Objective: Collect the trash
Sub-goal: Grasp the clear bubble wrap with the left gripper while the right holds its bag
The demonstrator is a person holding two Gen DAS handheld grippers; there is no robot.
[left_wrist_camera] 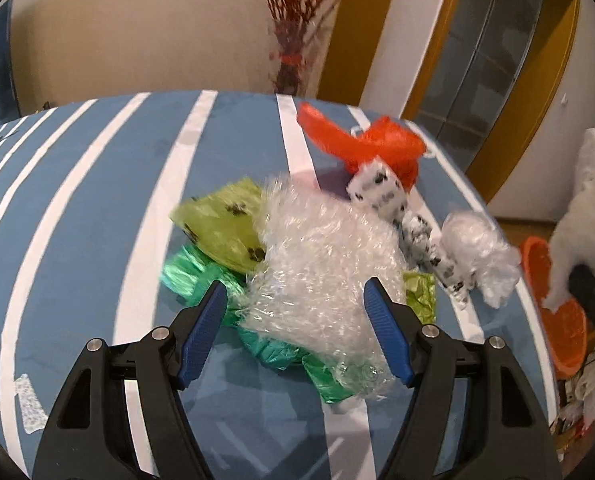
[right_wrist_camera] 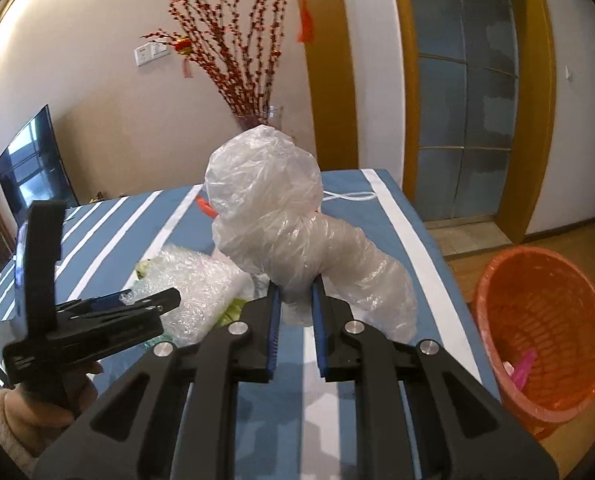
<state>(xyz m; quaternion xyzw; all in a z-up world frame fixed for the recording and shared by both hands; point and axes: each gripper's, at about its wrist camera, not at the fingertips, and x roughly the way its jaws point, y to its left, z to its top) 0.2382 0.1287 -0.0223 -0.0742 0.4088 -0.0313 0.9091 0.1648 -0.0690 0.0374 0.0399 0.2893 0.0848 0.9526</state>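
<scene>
The right gripper [right_wrist_camera: 295, 300] is pinched tight on a crumpled clear plastic bag [right_wrist_camera: 281, 216], lifted above the striped table [right_wrist_camera: 397, 216]; the orange bin [right_wrist_camera: 537, 320] waits at 3 o'clock, so swinging over and releasing seems next. The left gripper [left_wrist_camera: 295, 312] gapes wide around bubble wrap [left_wrist_camera: 321, 264], gripping nothing yet

Two wrist views, close over the striped table [left_wrist_camera: 97, 208] (shared: bubble wrap [left_wrist_camera: 321, 264], orange basket [right_wrist_camera: 545, 332]).

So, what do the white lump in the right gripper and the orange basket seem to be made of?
White lump: seemingly thin plastic film, translucent and glossy, with crinkled folds. Orange basket: probably rigid moulded plastic, slightly translucent, with lattice-patterned walls.
</scene>
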